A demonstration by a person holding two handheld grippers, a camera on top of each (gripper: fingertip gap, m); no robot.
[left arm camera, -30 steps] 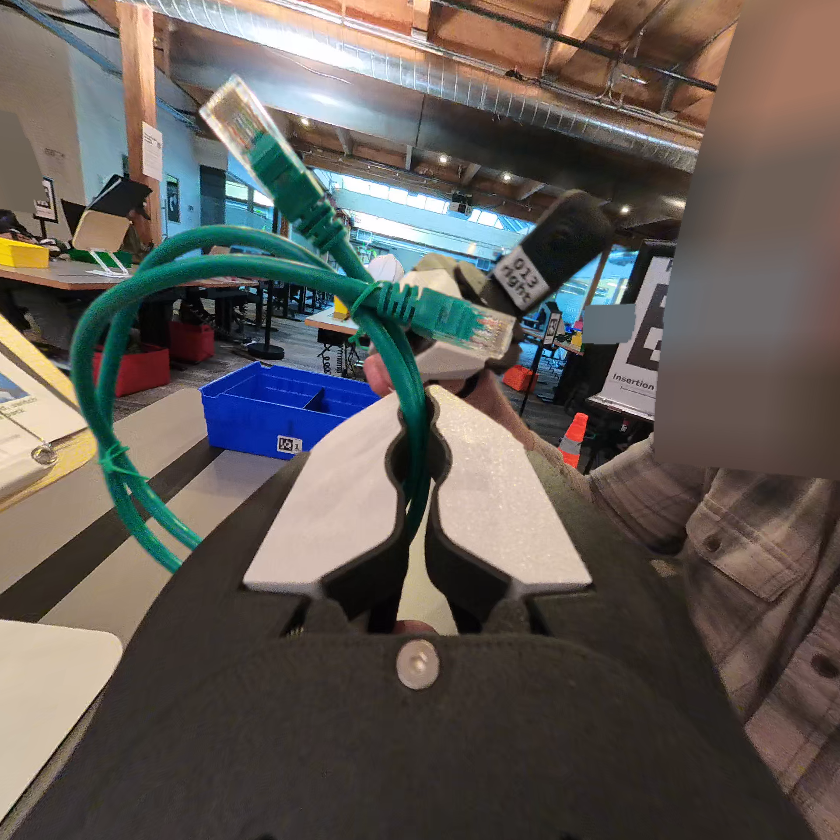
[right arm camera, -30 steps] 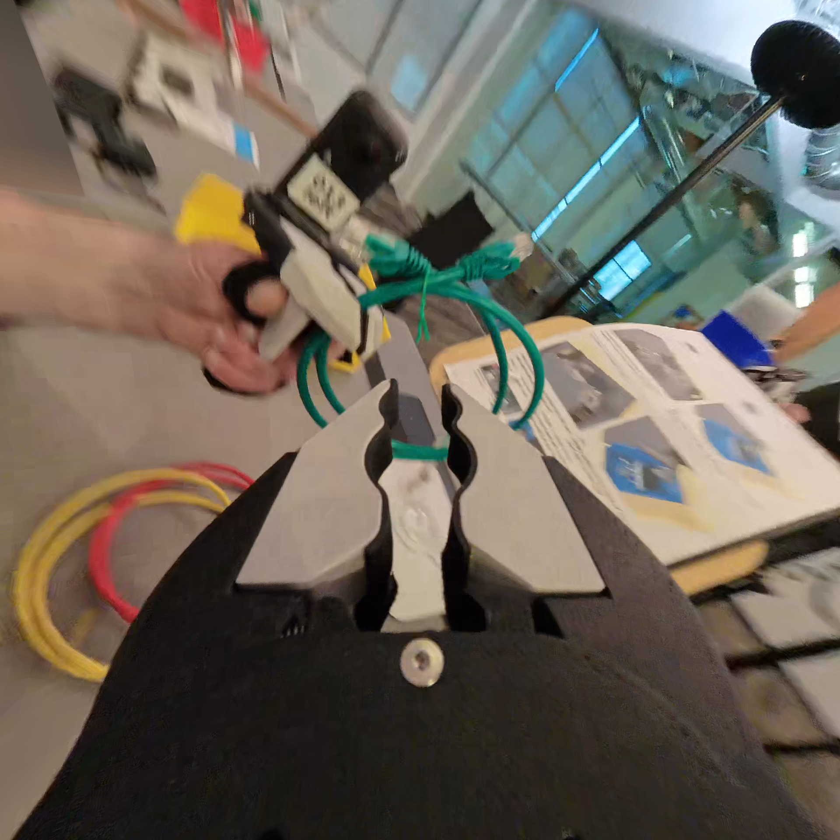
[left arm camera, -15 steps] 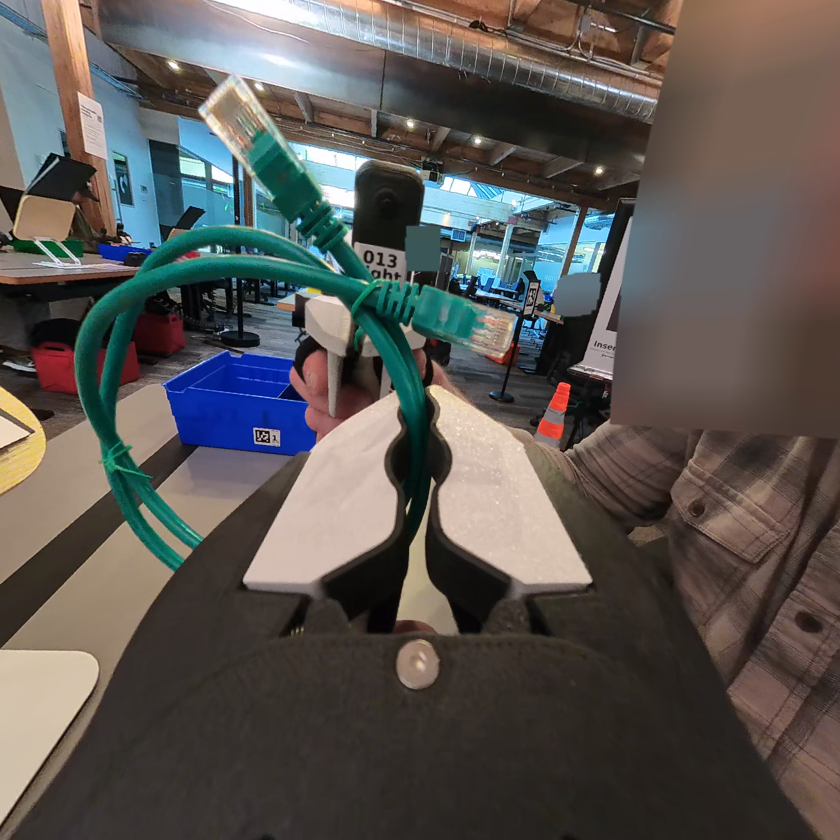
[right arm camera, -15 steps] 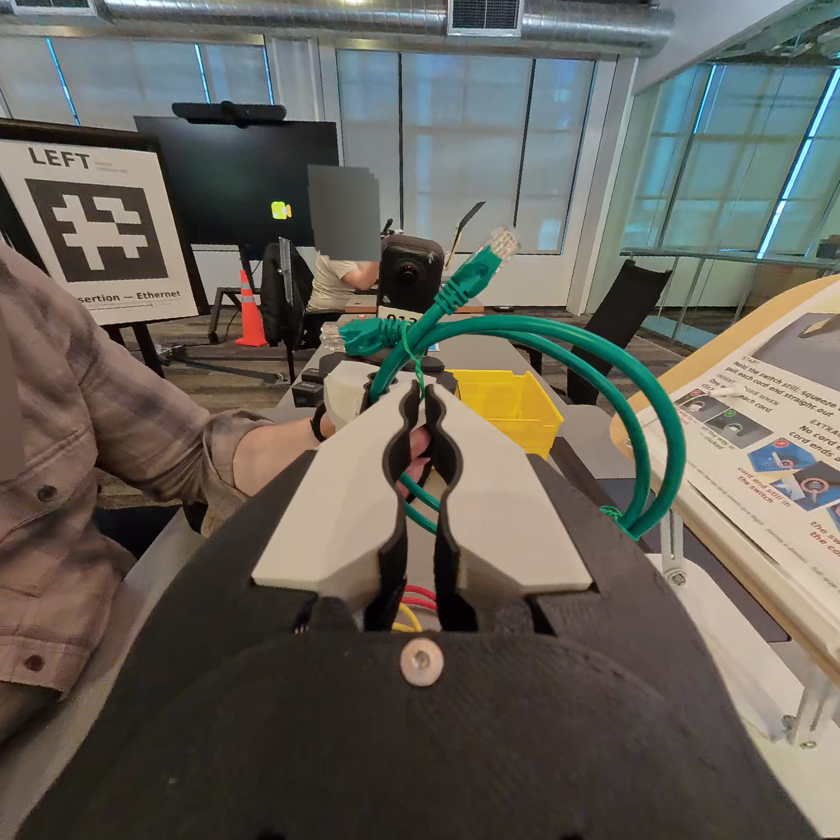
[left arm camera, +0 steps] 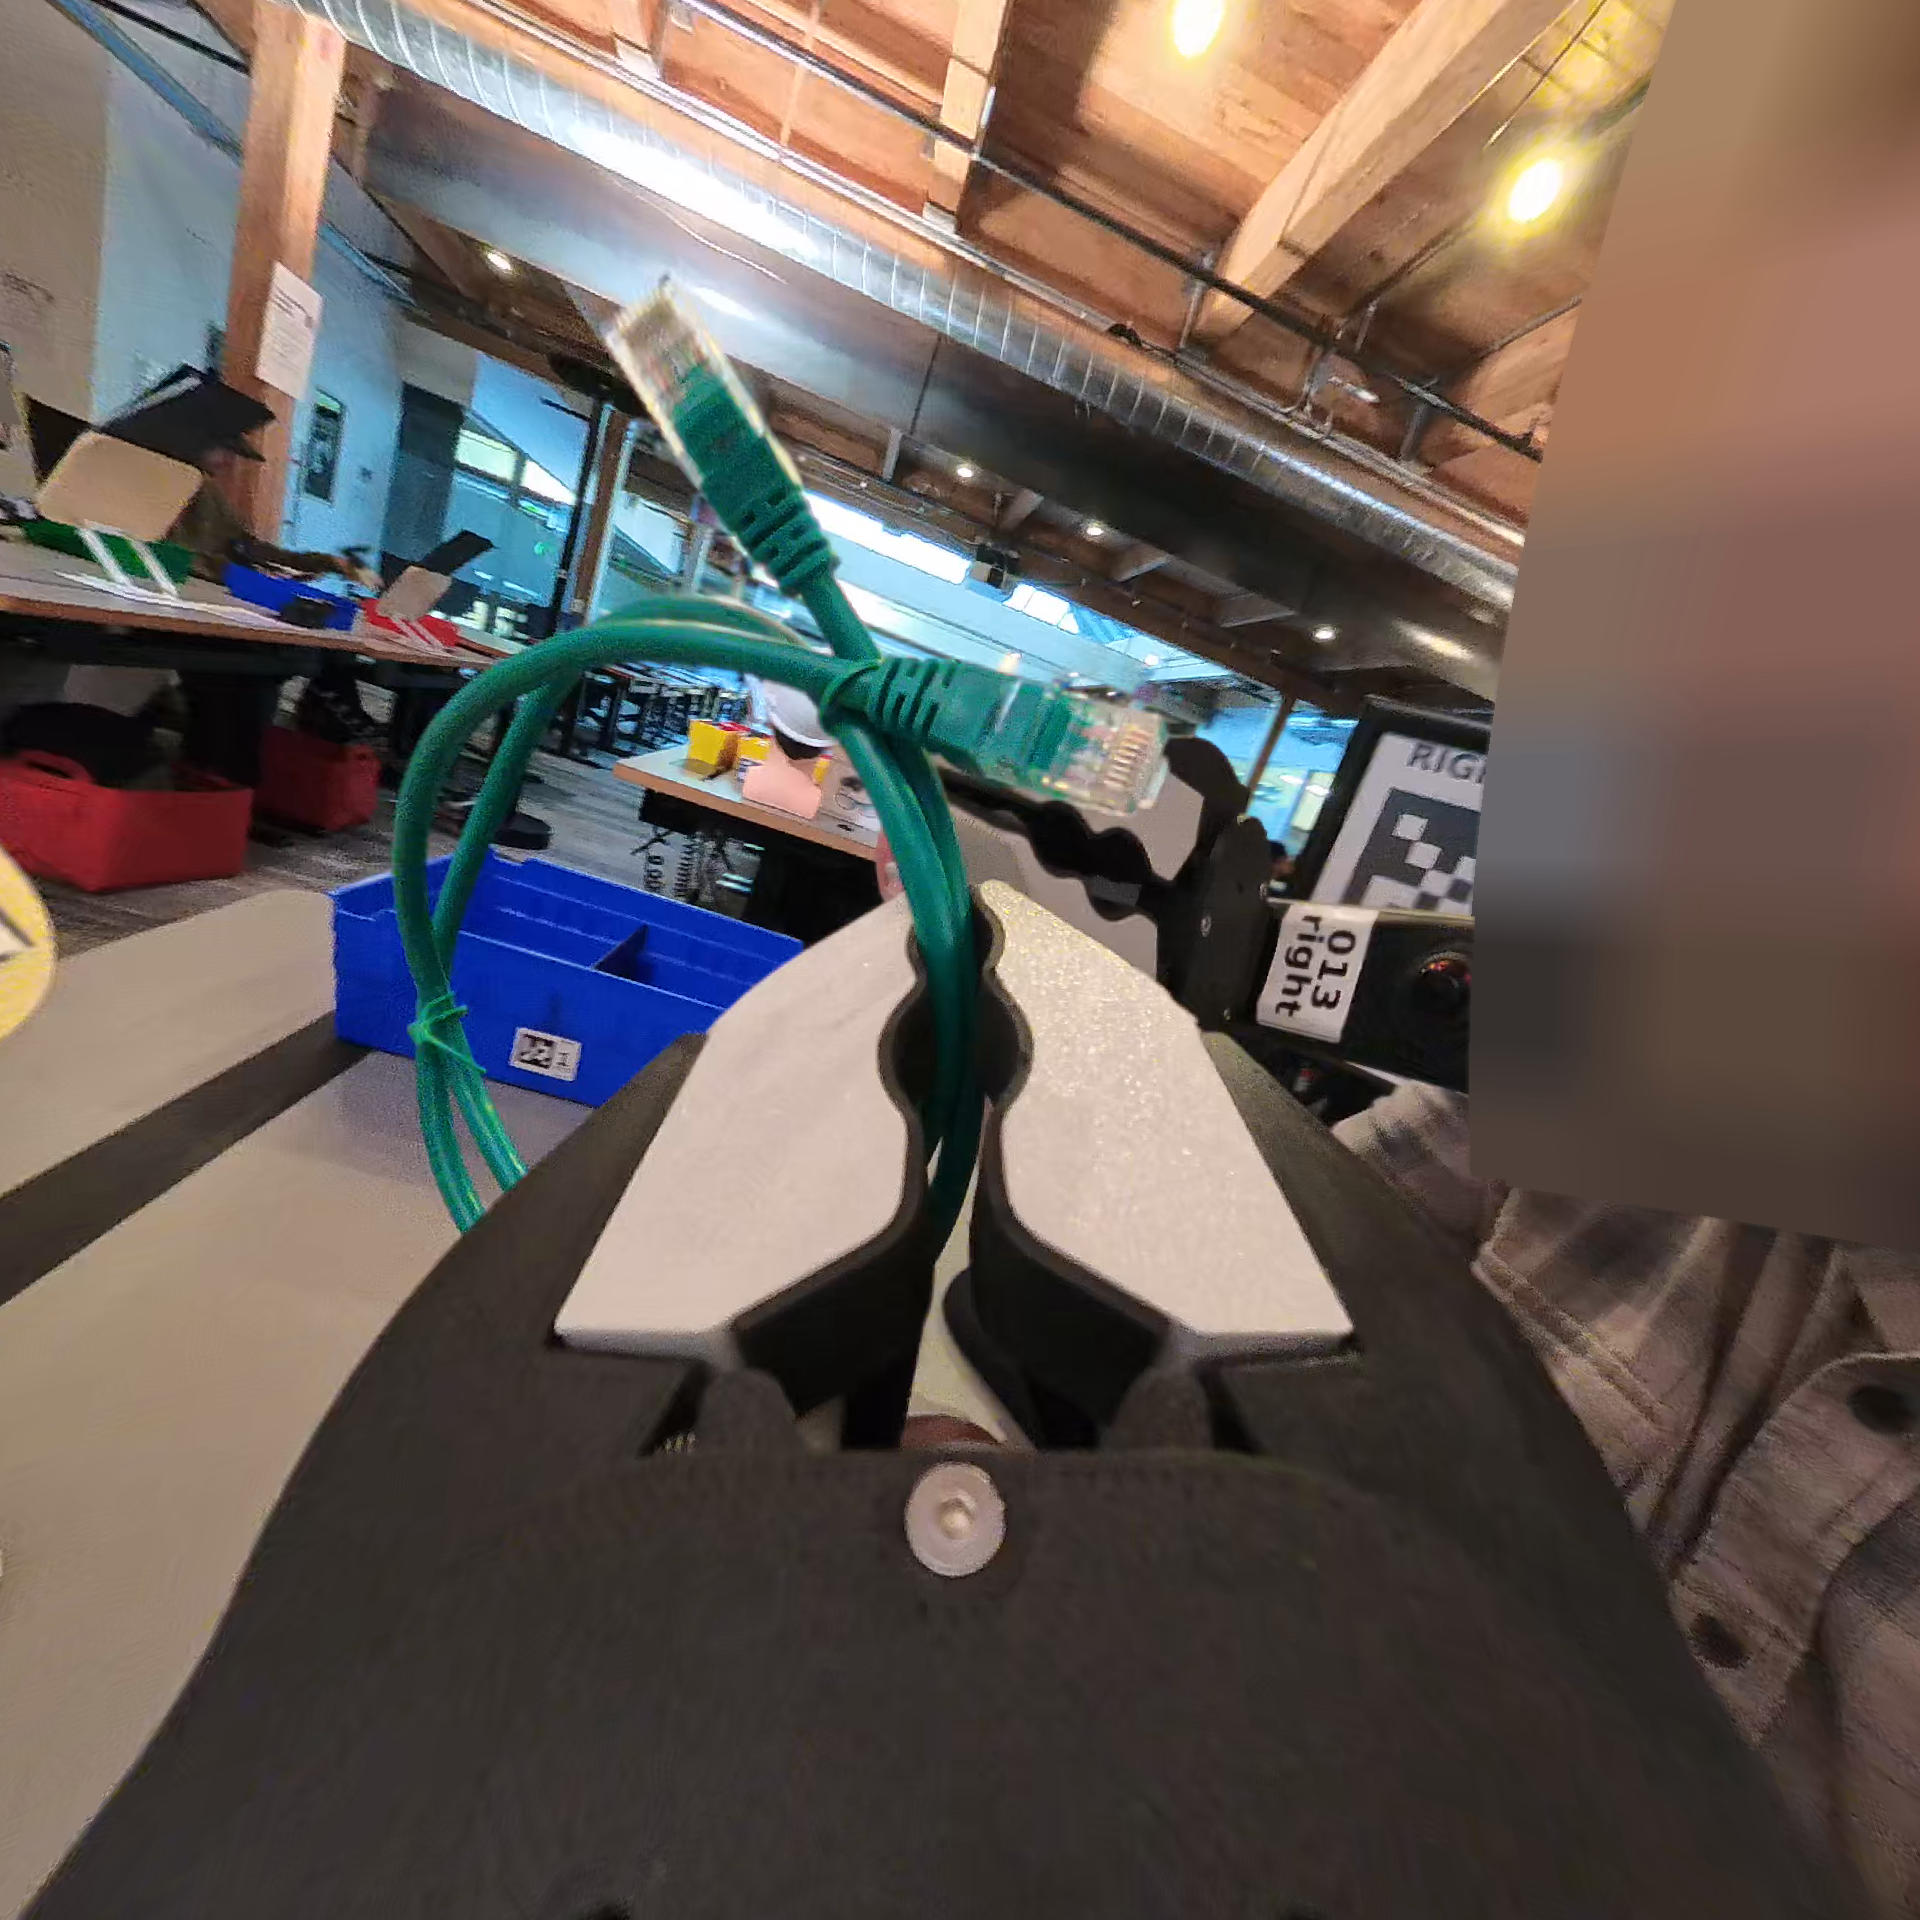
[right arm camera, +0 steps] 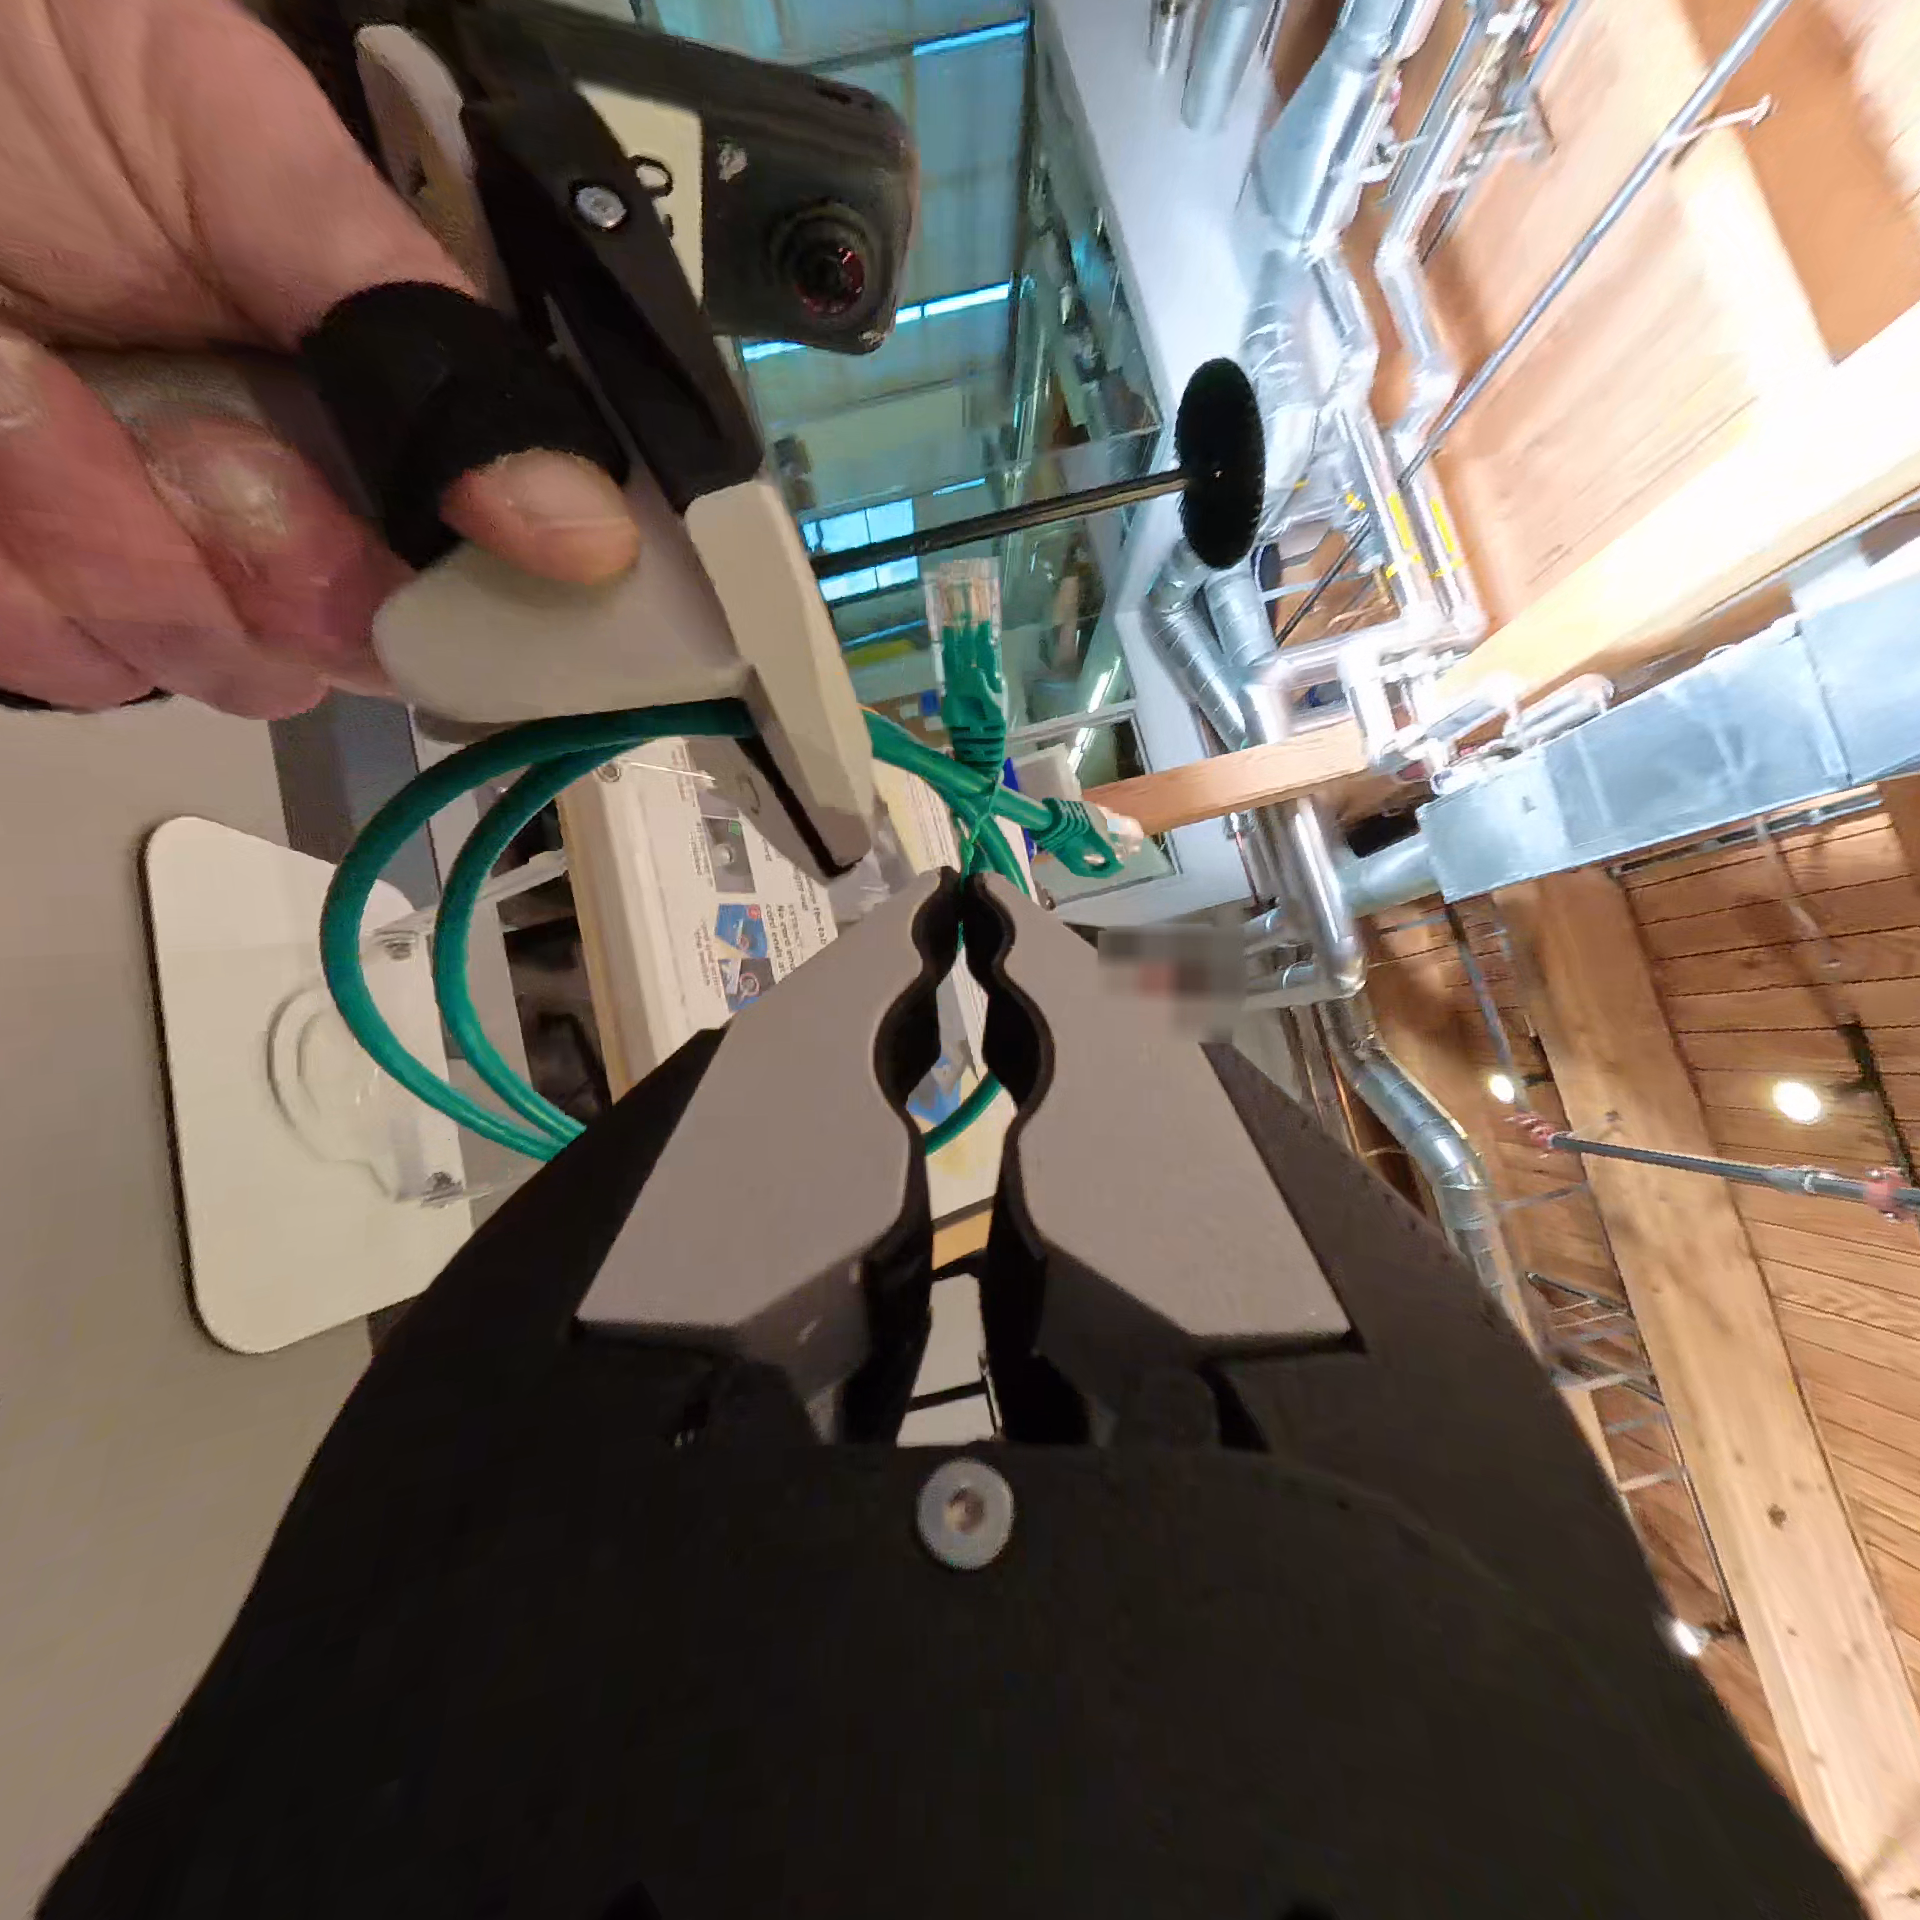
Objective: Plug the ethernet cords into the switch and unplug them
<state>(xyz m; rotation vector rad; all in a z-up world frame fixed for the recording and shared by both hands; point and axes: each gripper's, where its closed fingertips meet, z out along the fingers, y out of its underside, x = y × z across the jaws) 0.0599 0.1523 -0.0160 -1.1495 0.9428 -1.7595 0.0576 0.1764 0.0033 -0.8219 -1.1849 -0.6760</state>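
Note:
A coiled green ethernet cord [left arm camera: 416, 914] is held up in the air by my left gripper [left arm camera: 951, 914], which is shut on the coil. One clear plug [left arm camera: 665, 353] points up and the other [left arm camera: 1091, 748] points right. My right gripper [right arm camera: 961, 883] is turned on its side at the point where the cord's ends cross. Its fingertips are closed on the thin green twist tie [right arm camera: 961, 914] there. In the right wrist view the left gripper [right arm camera: 831, 821] pinches the cord [right arm camera: 353, 935]. The right gripper [left arm camera: 1081, 842] also shows behind the plug. No switch is in view.
A blue bin [left arm camera: 561, 966] stands on the grey table [left arm camera: 156, 1351] beyond the cord. An instruction sheet [right arm camera: 707, 904] and a white base with a clear stand [right arm camera: 260, 1091] lie past the coil. A person's hand [right arm camera: 156, 364] and plaid sleeve [left arm camera: 1714, 1455] are close. Less than 4 cm separates the two grippers' tips.
My right gripper has rolled onto its side, moved in to the cord's tied crossing and closed its fingers. My left gripper kept its hold and tilted a little.

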